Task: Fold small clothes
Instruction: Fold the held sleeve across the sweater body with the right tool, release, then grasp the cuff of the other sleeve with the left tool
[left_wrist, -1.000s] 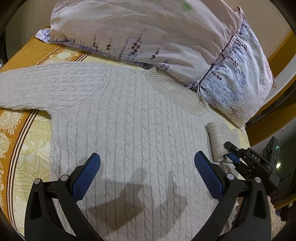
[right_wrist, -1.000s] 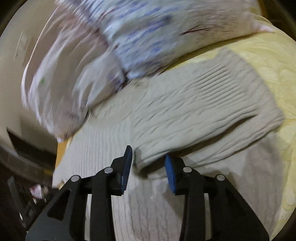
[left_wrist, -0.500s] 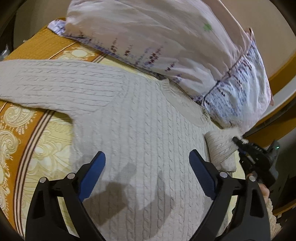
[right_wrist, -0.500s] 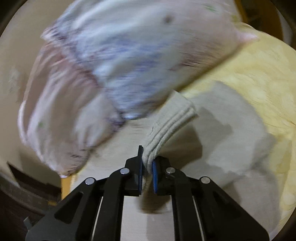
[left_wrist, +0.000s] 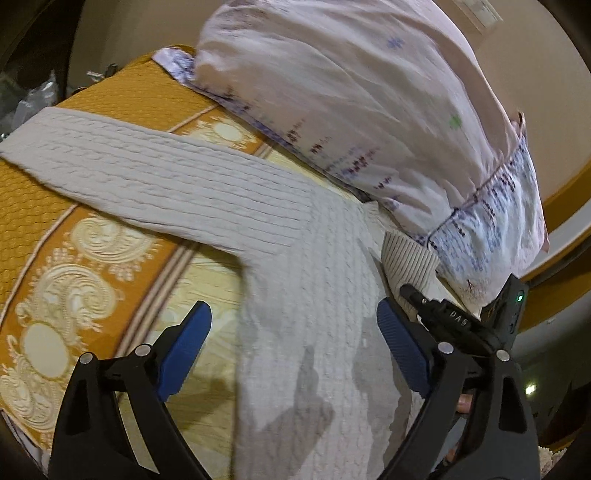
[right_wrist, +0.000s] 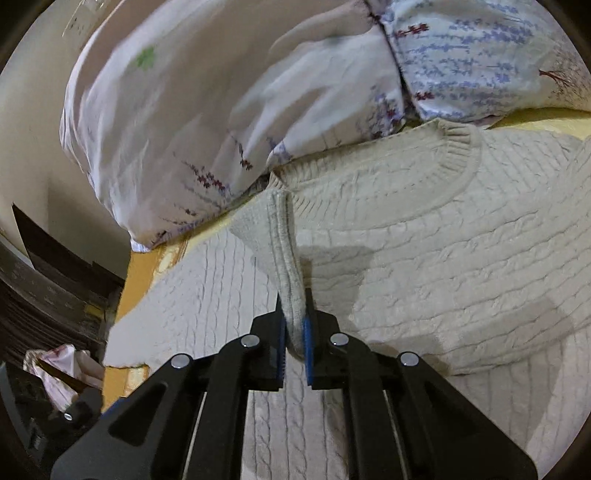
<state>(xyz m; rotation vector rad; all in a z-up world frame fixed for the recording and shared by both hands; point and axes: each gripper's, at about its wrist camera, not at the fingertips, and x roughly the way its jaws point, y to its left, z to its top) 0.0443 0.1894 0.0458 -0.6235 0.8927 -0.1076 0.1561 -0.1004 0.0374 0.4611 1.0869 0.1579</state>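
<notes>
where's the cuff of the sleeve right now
In the right wrist view the cuff is pinched in the right gripper, lifted over the sweater just below the pillow.

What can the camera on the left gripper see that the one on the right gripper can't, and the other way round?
Only the left wrist view shows the sweater's outstretched sleeve lying across the orange patterned bedspread, with the open left gripper above the sweater.

Only the right wrist view shows the round neckline, and the right gripper shut on the ribbed cuff.

Both show the cream cable-knit sweater and the floral pillow behind it.
</notes>
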